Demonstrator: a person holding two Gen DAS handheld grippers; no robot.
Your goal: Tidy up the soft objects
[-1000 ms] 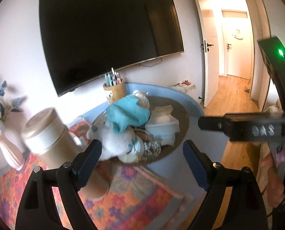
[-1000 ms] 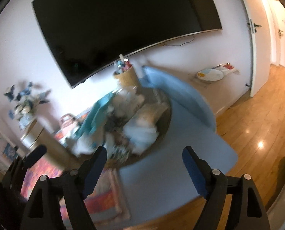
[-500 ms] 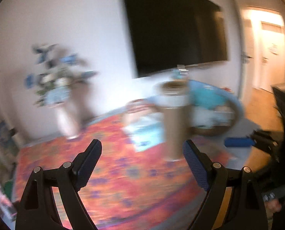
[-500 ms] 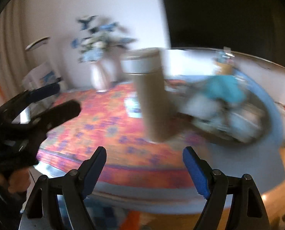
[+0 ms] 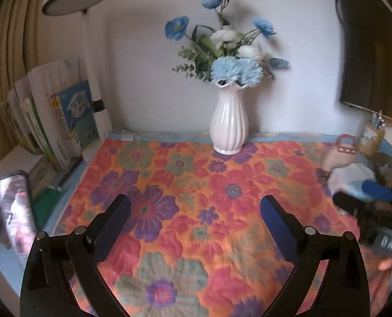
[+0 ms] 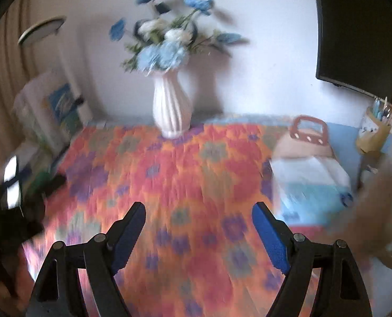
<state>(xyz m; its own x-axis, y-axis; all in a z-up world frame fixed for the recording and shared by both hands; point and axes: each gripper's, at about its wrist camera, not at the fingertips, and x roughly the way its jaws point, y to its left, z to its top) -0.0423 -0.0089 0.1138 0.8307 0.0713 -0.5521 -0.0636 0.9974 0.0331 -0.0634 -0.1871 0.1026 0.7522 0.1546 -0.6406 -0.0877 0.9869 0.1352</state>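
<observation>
My left gripper (image 5: 195, 203) hangs over a floral quilted mat (image 5: 196, 185); its jaws are opening and nothing is between them. My right gripper (image 6: 198, 208) is open and empty over the same mat (image 6: 185, 174). A soft white and light-blue pack (image 6: 312, 185) lies at the mat's right side, to the right of the right gripper. It also shows small in the left wrist view, the pack (image 5: 351, 178) partly behind a blue pad (image 5: 376, 189) of the right gripper. The right wrist view is blurred.
A white vase of blue flowers (image 5: 228, 124) stands at the mat's back edge. Books (image 5: 61, 116), a lamp (image 5: 90, 60) and a phone (image 5: 15, 206) are on the left. A small bag with a pink handle (image 6: 306, 137), a pen holder (image 6: 372, 134) and a tan cylinder (image 6: 375, 211) are on the right.
Both views have swung left, away from the round tray of soft things and the TV, onto the floral mat and vase. The left gripper's fingers stand wider apart.
</observation>
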